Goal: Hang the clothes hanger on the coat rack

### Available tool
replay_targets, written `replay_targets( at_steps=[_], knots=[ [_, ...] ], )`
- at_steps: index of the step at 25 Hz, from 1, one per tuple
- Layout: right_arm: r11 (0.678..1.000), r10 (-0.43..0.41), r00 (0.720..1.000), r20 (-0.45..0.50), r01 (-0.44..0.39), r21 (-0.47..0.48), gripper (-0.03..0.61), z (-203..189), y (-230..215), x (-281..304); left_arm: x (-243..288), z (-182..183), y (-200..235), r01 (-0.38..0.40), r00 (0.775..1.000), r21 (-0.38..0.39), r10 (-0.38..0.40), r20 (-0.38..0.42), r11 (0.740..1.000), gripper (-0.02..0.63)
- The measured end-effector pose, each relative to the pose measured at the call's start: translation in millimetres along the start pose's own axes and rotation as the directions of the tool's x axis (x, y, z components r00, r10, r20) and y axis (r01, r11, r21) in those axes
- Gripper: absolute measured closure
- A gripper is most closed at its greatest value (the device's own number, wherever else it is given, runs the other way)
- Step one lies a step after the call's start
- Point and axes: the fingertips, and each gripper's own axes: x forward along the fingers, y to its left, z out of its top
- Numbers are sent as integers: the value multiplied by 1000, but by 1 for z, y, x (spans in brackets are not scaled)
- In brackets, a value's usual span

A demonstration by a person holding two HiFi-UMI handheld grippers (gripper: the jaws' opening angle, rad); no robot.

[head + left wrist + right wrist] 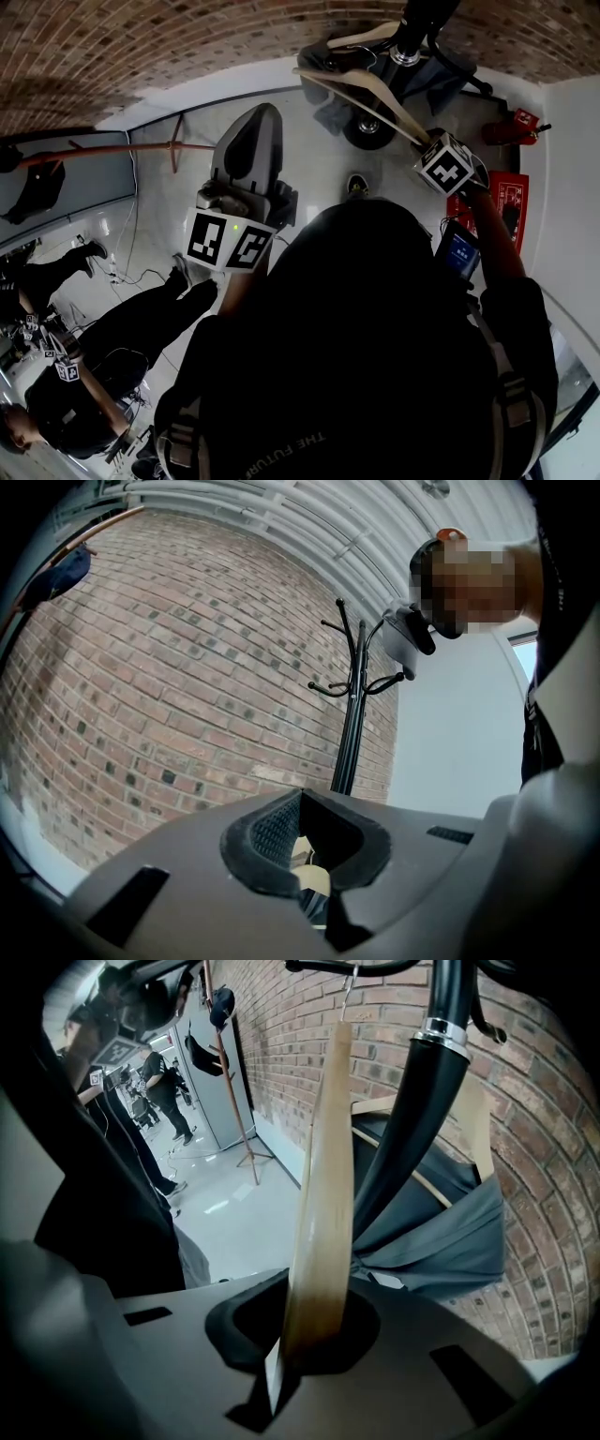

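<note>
My right gripper (424, 145) is shut on one end of a pale wooden clothes hanger (361, 92), which reaches up-left beside the black coat rack pole (411, 33). In the right gripper view the hanger (323, 1194) stands upright out of that gripper (314, 1335). Its metal hook (349, 988) is right under a black rack arm (361, 966); I cannot tell if it rests over it. My left gripper (265, 117) is held level and apart, with nothing in it. The left gripper view shows the rack (354, 714) ahead of that gripper (305, 850); how its jaws stand is unclear.
A grey garment (450, 1222) hangs on another wooden hanger on the same rack. A brick wall (169, 667) is behind it. A red fire extinguisher (511, 127) and red sign (514, 192) lie right. Other people (94, 356) and a second rack (112, 152) are left.
</note>
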Motion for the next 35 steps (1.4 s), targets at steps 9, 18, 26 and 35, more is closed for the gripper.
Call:
replay_targets(
  at_steps=[9,18,26,35],
  knots=[
    [1000,-2,1000,-10,2,-13,560,-4,-2,3,-2,-1,-3,-1,1000,4,1,7,1000,600],
    [1000,22,1000,3,-22,-8,550,-4,3,2,-8,2,-9,-8,1000,7,8,23,1000,600],
    [1000,9,999,33,-8,-17,466,0,8,-8,-16,3,-15,-4,1000,10,3,30,1000,600],
    [1000,-14,995,94,14,2,428,4,7,-24,-18,4,-25,12,999,15,-13,33,1000,600]
  ],
)
